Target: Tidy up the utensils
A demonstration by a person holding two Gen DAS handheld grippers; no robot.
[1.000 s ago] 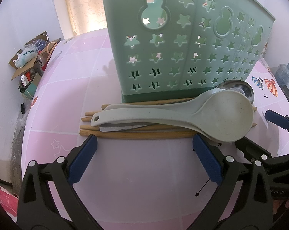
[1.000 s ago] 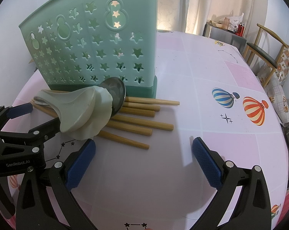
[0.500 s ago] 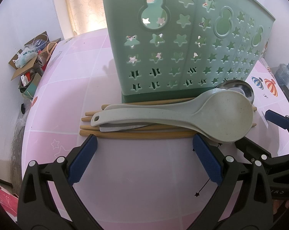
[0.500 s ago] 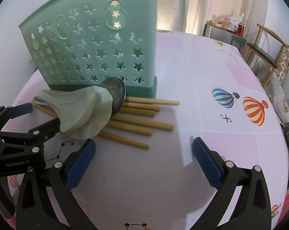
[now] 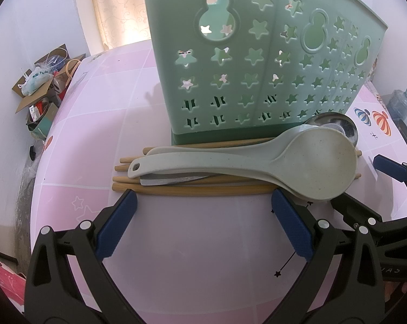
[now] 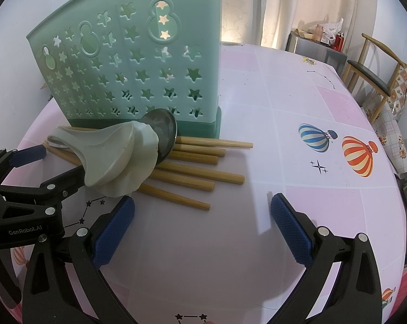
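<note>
A green utensil holder (image 5: 260, 62) with star cut-outs stands on the pink table; it also shows in the right wrist view (image 6: 138, 73). In front of it lie several bamboo chopsticks (image 5: 198, 189) (image 6: 200, 174), two pale rice spoons (image 5: 292, 166) (image 6: 117, 159), a steel ladle (image 5: 336, 124) (image 6: 163, 132) and a flat metal handle (image 5: 165, 181). My left gripper (image 5: 203, 221) is open and empty, just short of the nearest chopstick. My right gripper (image 6: 202, 222) is open and empty, just in front of the chopstick tips. Each gripper shows in the other's view.
The table (image 6: 298, 102) has hot-air balloon prints (image 6: 357, 156) to the right. A wooden chair (image 6: 376, 78) stands off the table's far right. A cardboard box of clutter (image 5: 41, 86) sits on the floor at the left. A water jug (image 5: 399, 102) stands far right.
</note>
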